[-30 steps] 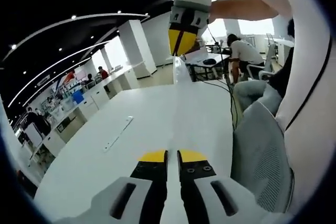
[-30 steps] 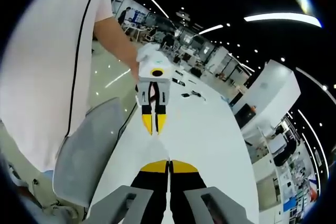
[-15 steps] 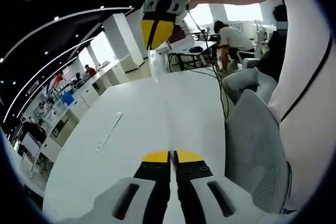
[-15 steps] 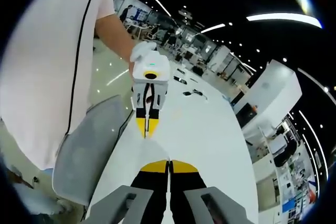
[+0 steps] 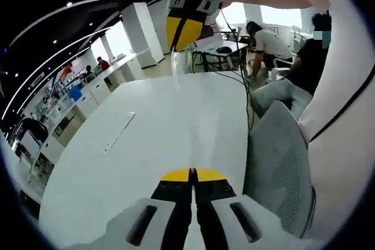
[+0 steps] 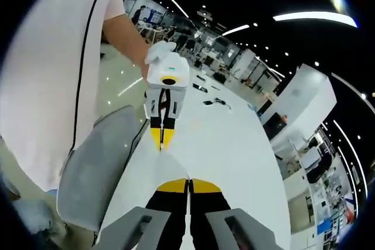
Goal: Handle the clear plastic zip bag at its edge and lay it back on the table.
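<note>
Left gripper (image 6: 160,140) dropped lower; both clamp empty zip bag (image 5: 183,95).

Clear, glossy plastic zip bag (image 5: 186,95) stretched between the two grippers, above the smooth, matt white table (image 5: 135,150). Beside the left gripper (image 5: 193,174), a grey mesh-fabric chair back (image 5: 281,168); gripper shells of matt white plastic.

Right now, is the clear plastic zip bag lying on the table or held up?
Held up: the clear plastic zip bag stretches taut between both shut grippers.
</note>
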Tool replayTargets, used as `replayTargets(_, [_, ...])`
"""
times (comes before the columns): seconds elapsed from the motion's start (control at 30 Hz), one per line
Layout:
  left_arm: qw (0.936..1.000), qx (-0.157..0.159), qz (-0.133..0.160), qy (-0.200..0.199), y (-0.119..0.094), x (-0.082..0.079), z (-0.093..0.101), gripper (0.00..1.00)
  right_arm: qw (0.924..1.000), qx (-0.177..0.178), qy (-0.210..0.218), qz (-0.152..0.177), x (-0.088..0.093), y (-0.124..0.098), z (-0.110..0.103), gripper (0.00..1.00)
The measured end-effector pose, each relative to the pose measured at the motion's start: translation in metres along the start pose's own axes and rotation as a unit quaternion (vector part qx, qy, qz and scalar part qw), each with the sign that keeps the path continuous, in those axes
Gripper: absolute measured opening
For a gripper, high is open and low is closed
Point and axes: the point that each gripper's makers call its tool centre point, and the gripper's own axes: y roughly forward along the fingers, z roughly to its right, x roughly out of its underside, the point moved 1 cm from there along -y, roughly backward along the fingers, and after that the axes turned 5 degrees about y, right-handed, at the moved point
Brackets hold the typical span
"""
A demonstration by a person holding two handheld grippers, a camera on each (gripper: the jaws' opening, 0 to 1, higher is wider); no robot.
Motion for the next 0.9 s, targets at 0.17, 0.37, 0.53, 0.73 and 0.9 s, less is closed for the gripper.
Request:
replayTargets(0.17, [0.9998, 0.003, -0.011, -0.015, -0.001, 0.0, 0.002, 0.0, 0.9999, 0.003, 0.015, 0.001, 0.006, 0.003, 0.001, 0.0])
replayTargets(0.37, [0.9994, 0.011, -0.023, -0.024, -0.002, -0.002, 0.006, 0.0, 0.9996, 0.007, 0.028, -0.001, 0.015, 0.005, 0.001, 0.0])
replayTargets(0.53, [0.9989, 0.016, -0.036, -0.024, -0.001, 0.001, 0.006, 0.0, 0.9992, 0.009, 0.039, -0.002, 0.022, 0.008, -0.001, 0.0])
replayTargets(0.73, [0.9986, 0.015, -0.044, -0.025, -0.002, 0.003, 0.006, 0.0, 0.9986, 0.011, 0.052, 0.0, 0.026, 0.01, -0.001, 0.0])
replayTargets(0.9, [0.9981, 0.011, -0.054, -0.027, -0.002, 0.01, 0.002, 0.0, 0.9977, 0.013, 0.067, -0.003, 0.03, 0.011, -0.001, 0.01])
